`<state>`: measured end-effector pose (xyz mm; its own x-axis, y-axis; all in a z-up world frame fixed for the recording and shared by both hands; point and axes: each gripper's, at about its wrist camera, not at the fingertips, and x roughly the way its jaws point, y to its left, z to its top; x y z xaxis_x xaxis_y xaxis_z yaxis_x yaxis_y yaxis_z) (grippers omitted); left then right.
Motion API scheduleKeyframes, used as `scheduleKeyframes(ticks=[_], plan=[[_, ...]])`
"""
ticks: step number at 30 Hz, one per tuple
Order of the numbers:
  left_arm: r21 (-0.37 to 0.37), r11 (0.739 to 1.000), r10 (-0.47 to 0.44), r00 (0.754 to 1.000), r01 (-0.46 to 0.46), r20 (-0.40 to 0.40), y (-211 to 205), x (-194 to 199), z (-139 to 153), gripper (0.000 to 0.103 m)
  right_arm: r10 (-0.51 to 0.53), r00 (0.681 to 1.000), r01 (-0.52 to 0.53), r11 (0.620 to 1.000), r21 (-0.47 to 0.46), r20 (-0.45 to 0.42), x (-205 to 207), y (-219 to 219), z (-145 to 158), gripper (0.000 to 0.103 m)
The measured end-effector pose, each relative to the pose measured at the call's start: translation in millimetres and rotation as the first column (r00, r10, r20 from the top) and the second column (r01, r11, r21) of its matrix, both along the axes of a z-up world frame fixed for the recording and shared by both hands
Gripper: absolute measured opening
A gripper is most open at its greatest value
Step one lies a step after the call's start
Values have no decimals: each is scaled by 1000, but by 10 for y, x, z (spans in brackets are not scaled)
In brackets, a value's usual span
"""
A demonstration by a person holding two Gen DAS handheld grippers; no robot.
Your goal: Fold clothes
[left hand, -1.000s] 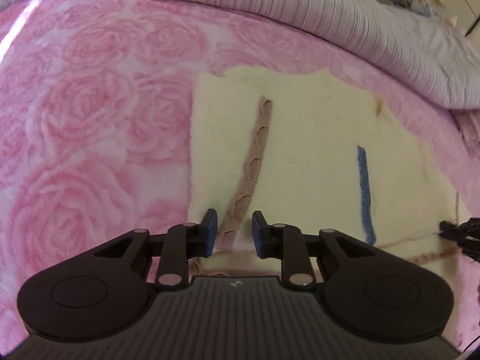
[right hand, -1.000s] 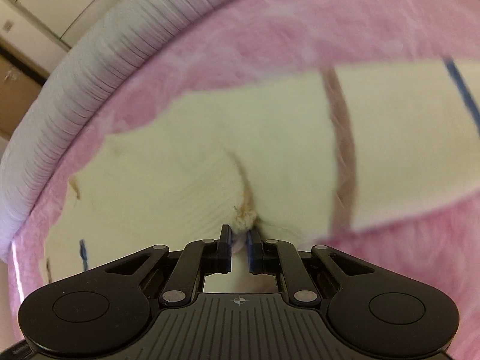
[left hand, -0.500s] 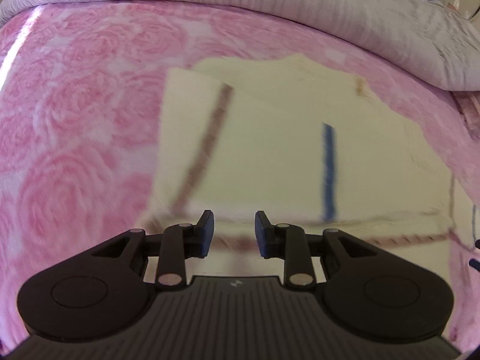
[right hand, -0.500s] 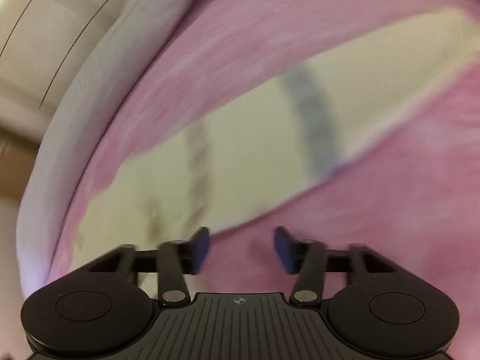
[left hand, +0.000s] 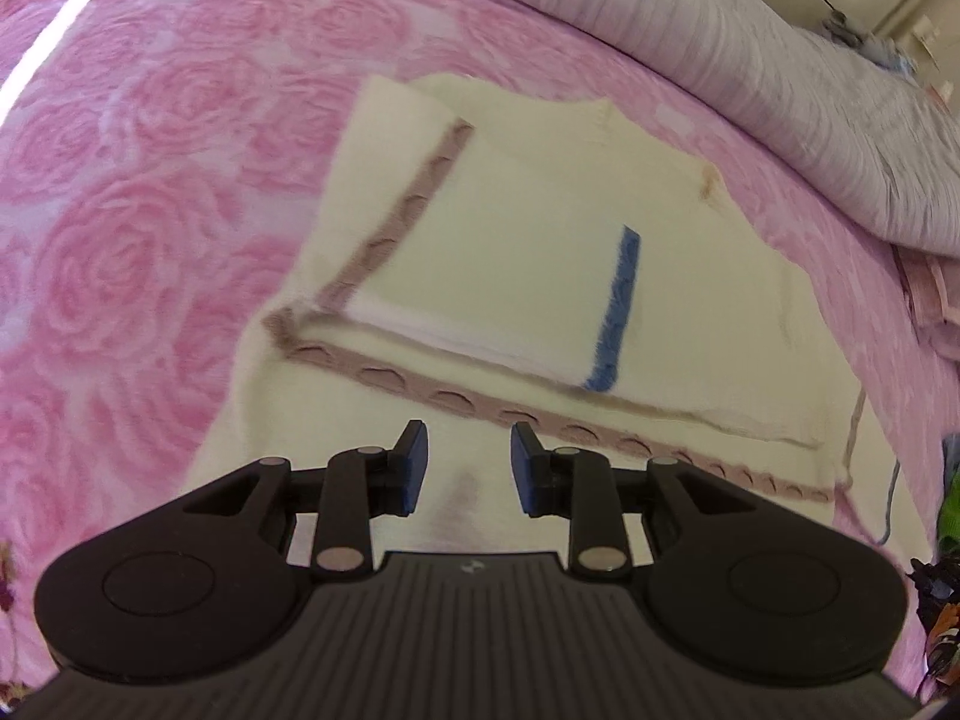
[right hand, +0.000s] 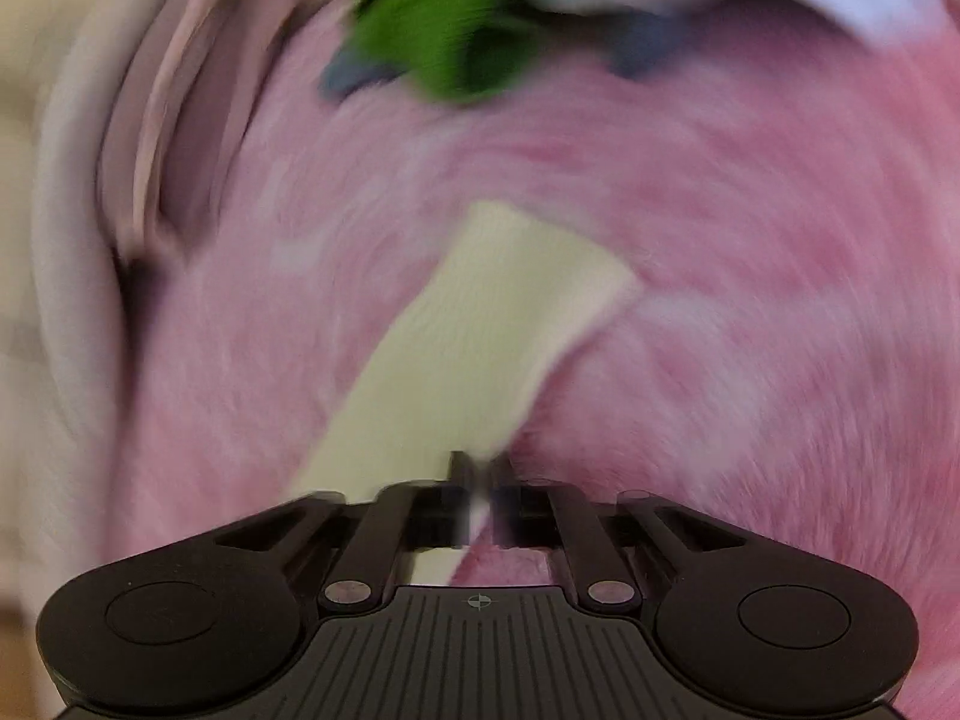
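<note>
A cream garment (left hand: 528, 228) with a blue stripe (left hand: 618, 312) and mauve patterned bands (left hand: 540, 414) lies partly folded on the pink rose blanket (left hand: 120, 240). My left gripper (left hand: 468, 462) hovers over the garment's near part, open, with nothing pinched between its blue pads. The right wrist view is heavily blurred. There my right gripper (right hand: 478, 474) is shut, and a sliver of a narrow cream strip of cloth (right hand: 480, 324) shows between its fingertips. The strip runs from the fingers out over the blanket (right hand: 750, 330).
A grey ribbed duvet (left hand: 720, 48) borders the far side of the blanket. Something green (right hand: 438, 18) and dark bluish cloth lie beyond the strip. A pinkish-mauve folded cloth (right hand: 180, 138) sits to its left. Green and dark items (left hand: 948, 510) show at the right edge.
My left gripper drew back from the mauve band, so more of the garment shows. My right gripper let go of the bunched cream cloth, swung quickly sideways, opened, then closed on a cream strip.
</note>
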<state>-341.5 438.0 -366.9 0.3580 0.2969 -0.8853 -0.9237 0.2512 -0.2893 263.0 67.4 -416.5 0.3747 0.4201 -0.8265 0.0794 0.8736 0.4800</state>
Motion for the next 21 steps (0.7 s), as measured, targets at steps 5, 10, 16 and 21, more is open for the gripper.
scheduleKeyframes(ticks=[5,10,16,21], plan=[[8,999,37,999,-38,13,-22,-230,43,24,347,878,-349,936,-57,329,-743,877,828,4],[-22,997,75,997,-74,30,-93,-407,-5,24,796,317,-729,553,-404,517,-2469,1822,1536,6],[-90,992,100,989,-90,112,-236,-426,-112,25,973,-44,-844,86,-529,228,-3775,2196,974,73],[-152,988,64,976,-33,210,-269,-22,-261,29,986,143,-858,167,-486,88,-3333,1993,668,73]])
